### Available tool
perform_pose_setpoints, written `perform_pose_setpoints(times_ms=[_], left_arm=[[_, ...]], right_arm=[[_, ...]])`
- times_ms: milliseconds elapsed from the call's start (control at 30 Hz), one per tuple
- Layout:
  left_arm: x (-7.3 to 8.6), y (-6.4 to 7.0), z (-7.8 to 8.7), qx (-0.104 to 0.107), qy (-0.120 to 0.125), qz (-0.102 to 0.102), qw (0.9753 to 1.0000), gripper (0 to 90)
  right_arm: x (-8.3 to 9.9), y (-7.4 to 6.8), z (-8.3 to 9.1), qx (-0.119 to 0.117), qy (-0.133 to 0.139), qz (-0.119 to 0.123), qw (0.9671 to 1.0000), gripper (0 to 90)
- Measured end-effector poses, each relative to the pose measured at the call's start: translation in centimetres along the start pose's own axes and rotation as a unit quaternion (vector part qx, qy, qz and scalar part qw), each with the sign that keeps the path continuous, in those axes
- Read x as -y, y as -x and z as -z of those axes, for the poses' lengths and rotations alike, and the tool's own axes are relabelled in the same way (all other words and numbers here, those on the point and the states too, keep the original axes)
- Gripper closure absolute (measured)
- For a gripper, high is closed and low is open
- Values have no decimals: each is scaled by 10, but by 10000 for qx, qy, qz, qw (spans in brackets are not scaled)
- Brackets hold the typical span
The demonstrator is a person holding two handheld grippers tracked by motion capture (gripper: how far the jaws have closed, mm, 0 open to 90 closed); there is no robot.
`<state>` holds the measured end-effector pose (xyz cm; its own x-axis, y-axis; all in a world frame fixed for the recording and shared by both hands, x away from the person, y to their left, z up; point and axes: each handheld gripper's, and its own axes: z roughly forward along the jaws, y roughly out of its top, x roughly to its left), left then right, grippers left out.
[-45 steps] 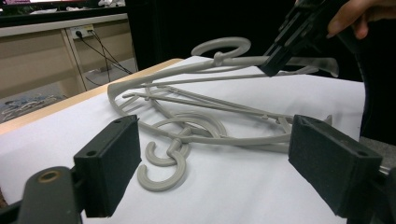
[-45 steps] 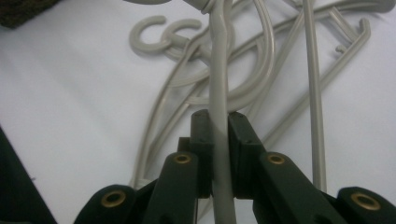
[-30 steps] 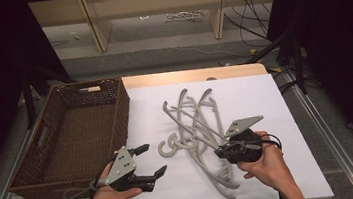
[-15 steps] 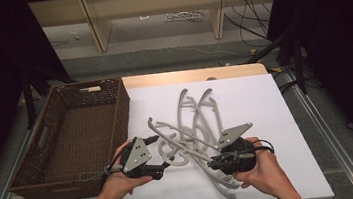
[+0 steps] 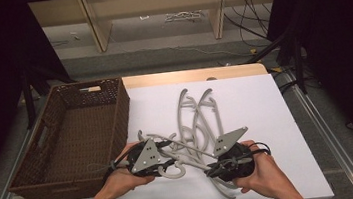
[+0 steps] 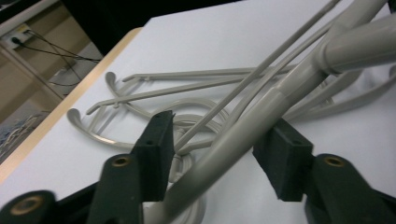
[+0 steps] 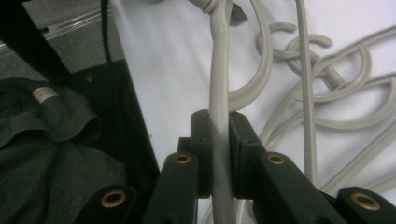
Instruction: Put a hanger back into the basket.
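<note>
The person is working a single grey hanger point(image 5: 183, 151) free of a tangled pile of hangers point(image 5: 198, 119) lying on the white worktop point(image 5: 267, 119), with a brown wicker basket point(image 5: 37, 172) sitting just beside the pile on the left.

The right hand-held gripper point(image 7: 219, 126) is clamping the hanger's arm tight, its jaws pressed flat against the plastic on both sides. The left hand-held gripper point(image 6: 212, 149) is standing wide apart around the thick shoulder of the same hanger, with clear gaps on both sides, so it is gripping nothing yet. In the high view the hanger is sitting at the near edge of the pile, spanning between the two hands, its hook point(image 5: 170, 171) curling down beside the left hand point(image 5: 118, 179).

To do this step well, the left jaws probably need closing squarely on the thick shoulder, not on the thin crossbar point(image 6: 252, 77) running just above it, which looks likely to slip. Both grips should then be lifting together and level, because the hooks of the neighbouring hangers are interlocking and could drag along. A slight twist while rising would likely be unhooking it cleanly before it travels toward the basket.
</note>
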<state>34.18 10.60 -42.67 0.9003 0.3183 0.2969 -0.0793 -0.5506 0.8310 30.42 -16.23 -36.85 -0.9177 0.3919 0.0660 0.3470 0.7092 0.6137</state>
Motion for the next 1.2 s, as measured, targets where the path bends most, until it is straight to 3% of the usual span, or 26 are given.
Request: perform_pose_setpoints(times_ms=[100, 200, 267, 433, 467, 533, 600, 700, 767, 800, 967, 1067, 1200], left_arm=[[-2, 0, 0, 116, -170, -372, 9991, 583], [-7, 1, 1, 246, -283, -751, 9965, 633], [-11, 2, 3, 278, -333, -974, 9943, 676], [-22, 0, 5, 374, -508, -1079, 9922, 698], [-24, -1, 6, 379, -479, -1048, 9926, 705], [-27, -2, 6, 556, -367, -764, 9948, 738], [-32, 1, 5, 553, -463, -789, 9943, 749], [-37, 2, 2, 650, -507, -588, 9949, 760], [-41, 1, 1, 715, -465, -413, 9955, 774], [-43, 1, 1, 759, -452, -328, 9956, 781], [-49, -3, -1, 763, -391, 64, 9963, 790], [-49, -9, -1, 630, -403, 185, 9970, 791], [-47, -16, 4, 554, -396, 408, 9968, 792]], right_arm=[[0, 0, 0, -23, -58, 73, 10000, 827], [1, 2, 0, -99, -77, 106, 9999, 825], [3, 6, 2, -152, -11, 289, 9995, 817], [5, 12, 7, -35, 85, 498, 9987, 804], [5, 13, 8, -7, 109, 508, 9986, 793], [6, 17, 13, 204, 299, 453, 9983, 754], [8, 21, 18, 383, 386, 479, 9974, 740], [7, 21, 23, 562, 338, 480, 9967, 717], [6, 21, 25, 705, 434, 393, 9958, 599], [5, 22, 26, 804, 537, 231, 9950, 551], [1, 22, 31, 1142, 678, -101, 9911, 374], [-2, 23, 35, 1385, 1151, -264, 9833, 311], [-3, 23, 43, 1521, 1609, -518, 9738, 286]])
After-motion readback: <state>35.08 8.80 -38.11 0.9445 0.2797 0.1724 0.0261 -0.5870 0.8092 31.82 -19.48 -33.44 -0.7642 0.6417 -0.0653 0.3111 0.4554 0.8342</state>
